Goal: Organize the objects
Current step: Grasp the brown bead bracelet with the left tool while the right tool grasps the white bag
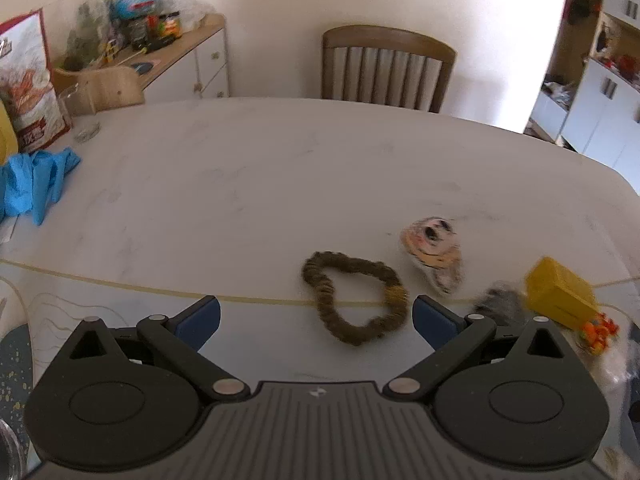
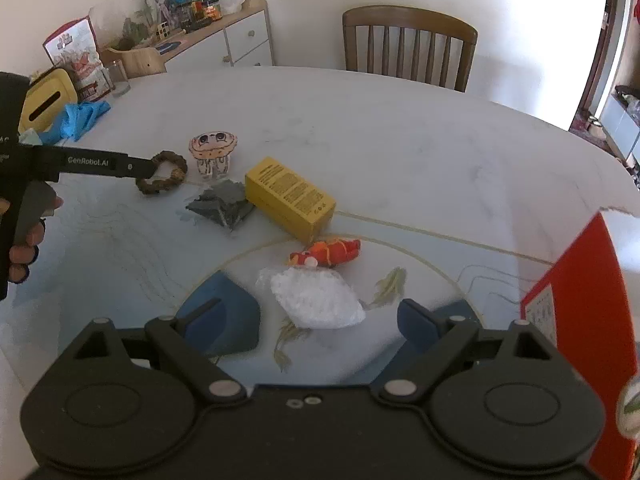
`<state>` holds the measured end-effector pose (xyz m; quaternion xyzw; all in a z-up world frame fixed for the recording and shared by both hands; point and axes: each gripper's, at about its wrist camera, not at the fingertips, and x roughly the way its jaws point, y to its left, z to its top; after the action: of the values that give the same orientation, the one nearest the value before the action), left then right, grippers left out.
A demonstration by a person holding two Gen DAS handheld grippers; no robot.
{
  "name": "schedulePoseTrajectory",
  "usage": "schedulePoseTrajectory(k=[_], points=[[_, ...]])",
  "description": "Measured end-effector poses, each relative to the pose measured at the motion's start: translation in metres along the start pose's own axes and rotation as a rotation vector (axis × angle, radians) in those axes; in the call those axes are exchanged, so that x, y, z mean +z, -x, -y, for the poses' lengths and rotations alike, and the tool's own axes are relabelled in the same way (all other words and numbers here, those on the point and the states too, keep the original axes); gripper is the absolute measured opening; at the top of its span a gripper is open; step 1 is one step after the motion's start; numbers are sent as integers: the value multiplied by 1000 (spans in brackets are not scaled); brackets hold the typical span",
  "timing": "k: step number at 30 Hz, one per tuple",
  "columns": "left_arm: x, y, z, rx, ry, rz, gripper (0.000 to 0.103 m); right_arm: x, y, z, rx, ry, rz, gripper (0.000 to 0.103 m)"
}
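Observation:
A brown braided hair ring (image 1: 352,298) lies on the white table (image 1: 260,184), just ahead of my open, empty left gripper (image 1: 316,316). It also shows in the right wrist view (image 2: 162,174), with the left gripper's finger (image 2: 100,164) over it. Beside it are a cartoon-face plush (image 1: 434,252) (image 2: 212,152), a grey crumpled piece (image 2: 222,202), a yellow box (image 2: 290,196) (image 1: 560,292) and an orange toy (image 2: 326,254). My right gripper (image 2: 328,320) is open around a white bubble-wrap wad (image 2: 316,298), not touching it.
A red box (image 2: 576,312) stands at the right. Blue gloves (image 1: 34,180), a yellow tissue holder (image 2: 44,104), a snack bag (image 1: 28,80) and a glass (image 2: 118,78) sit at the table's left. A wooden chair (image 1: 384,66) stands at the far edge, a cluttered sideboard (image 1: 176,56) behind.

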<state>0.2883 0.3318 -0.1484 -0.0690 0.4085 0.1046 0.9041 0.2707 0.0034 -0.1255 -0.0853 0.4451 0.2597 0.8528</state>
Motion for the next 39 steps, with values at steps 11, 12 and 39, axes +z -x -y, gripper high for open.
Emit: schedulePoseTrajectory(k=[11, 12, 39], points=[[0, -18, -8, 17, -8, -19, 89, 4, -26, 2, -22, 14, -32, 79], [-1, -19, -8, 17, -9, -22, 88, 4, -27, 2, -23, 15, -35, 78], [-10, -5, 21, -28, -109, -38, 9, 0, -32, -16, -51, 77, -57, 37]])
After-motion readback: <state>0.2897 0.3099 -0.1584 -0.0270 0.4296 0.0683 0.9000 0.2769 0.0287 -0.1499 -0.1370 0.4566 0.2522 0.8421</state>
